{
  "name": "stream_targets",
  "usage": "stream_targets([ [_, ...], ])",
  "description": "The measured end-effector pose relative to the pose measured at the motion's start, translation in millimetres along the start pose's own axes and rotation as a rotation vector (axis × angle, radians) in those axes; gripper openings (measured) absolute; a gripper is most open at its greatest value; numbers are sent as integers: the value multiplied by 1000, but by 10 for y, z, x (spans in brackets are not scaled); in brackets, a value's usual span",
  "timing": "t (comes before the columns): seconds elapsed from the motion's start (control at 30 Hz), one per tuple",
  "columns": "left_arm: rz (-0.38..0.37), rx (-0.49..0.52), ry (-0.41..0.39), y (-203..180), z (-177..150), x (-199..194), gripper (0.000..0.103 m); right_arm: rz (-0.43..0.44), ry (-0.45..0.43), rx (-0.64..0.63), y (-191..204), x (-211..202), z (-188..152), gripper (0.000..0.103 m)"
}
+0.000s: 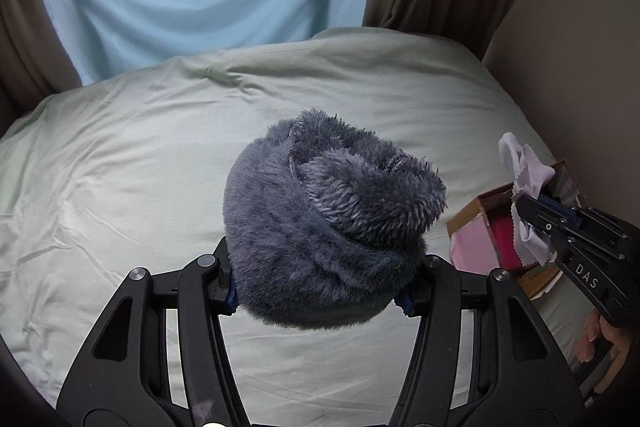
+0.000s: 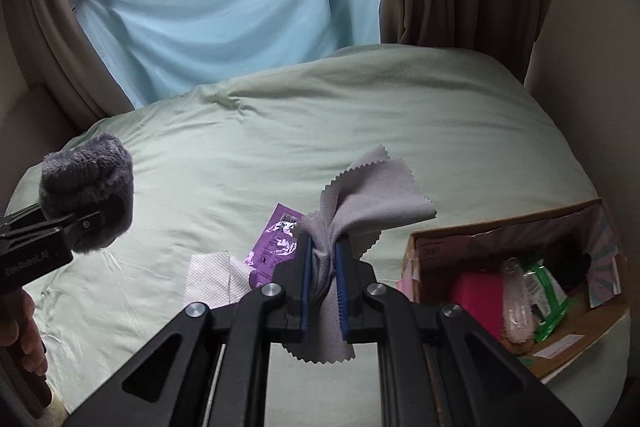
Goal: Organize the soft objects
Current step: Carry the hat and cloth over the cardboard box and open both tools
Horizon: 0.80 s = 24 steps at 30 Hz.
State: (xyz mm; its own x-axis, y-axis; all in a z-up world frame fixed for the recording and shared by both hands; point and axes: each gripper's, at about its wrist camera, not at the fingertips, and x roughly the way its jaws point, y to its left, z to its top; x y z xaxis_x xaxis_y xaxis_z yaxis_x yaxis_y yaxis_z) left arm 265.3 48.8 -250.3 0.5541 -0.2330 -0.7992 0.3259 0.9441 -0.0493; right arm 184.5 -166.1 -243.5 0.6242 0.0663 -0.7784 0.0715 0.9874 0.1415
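Right wrist view: we pinch the grey cloth in the right gripper by a thin bunched fold that could slip free, while our left gripper clamps the fuzzy grey bundle.

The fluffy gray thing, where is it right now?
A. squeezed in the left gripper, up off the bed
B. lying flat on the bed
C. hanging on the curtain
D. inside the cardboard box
A: the fluffy gray thing sits pinched in the left gripper, its jaws pressing both sides, above the bed.
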Motion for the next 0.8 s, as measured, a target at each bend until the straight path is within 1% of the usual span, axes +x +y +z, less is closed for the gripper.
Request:
stream_targets([
  [0.07,-11,12,-12,-188,80,-116,52,-3,-16,3,-81,-196,57,10],
  [0.17,-19,32,-25,-531,162,-242,52,-8,-32,20,-304,-454,98,10],
  [0.27,-28,43,-23,-922,198,-326,52,-7,-33,46,-612,-686,149,10],
  [0.4,-36,45,1,-1523,168,-342,52,-15,-9,45,-1078,-929,173,10],
  [0.6,-58,59,85,-2427,28,-122,52,-21,45,20,-1803,-1068,132,10],
  [0.7,-68,57,134,-2789,-34,57,52,-19,79,22,-2157,-1030,88,10],
  [0.8,-76,62,175,-3077,-73,269,52,-18,113,27,-2427,-953,46,10],
])
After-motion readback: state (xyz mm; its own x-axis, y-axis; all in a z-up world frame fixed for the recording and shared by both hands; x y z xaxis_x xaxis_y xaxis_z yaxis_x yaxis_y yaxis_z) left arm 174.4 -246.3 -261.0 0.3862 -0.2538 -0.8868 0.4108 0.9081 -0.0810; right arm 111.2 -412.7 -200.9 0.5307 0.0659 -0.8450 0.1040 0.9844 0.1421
